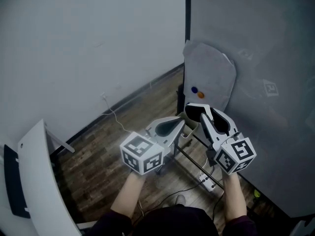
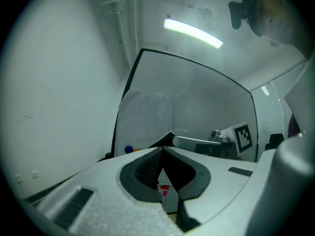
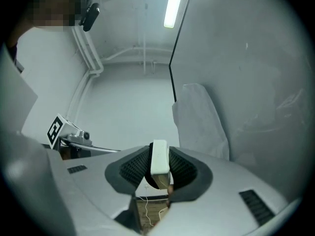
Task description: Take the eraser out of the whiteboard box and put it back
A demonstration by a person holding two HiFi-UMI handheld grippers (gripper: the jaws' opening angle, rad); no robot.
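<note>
My right gripper (image 3: 159,155) is shut on a white eraser (image 3: 159,162), which stands on edge between the dark pads with its brown underside low down. In the head view the right gripper (image 1: 198,110) is held up in front of the whiteboard (image 1: 256,58). My left gripper (image 2: 162,150) has its jaws together at the tips with nothing in them. In the head view the left gripper (image 1: 178,125) is just left of the right one. A small pale box-like thing (image 1: 190,126) shows between them, but I cannot make it out.
A grey cloth (image 1: 209,75) hangs over the whiteboard's left edge, with blue and orange magnets (image 1: 195,90) below it. The board's stand and a power strip (image 1: 206,181) are on the wooden floor. A white panel (image 1: 34,181) stands at the near left. A wall runs behind.
</note>
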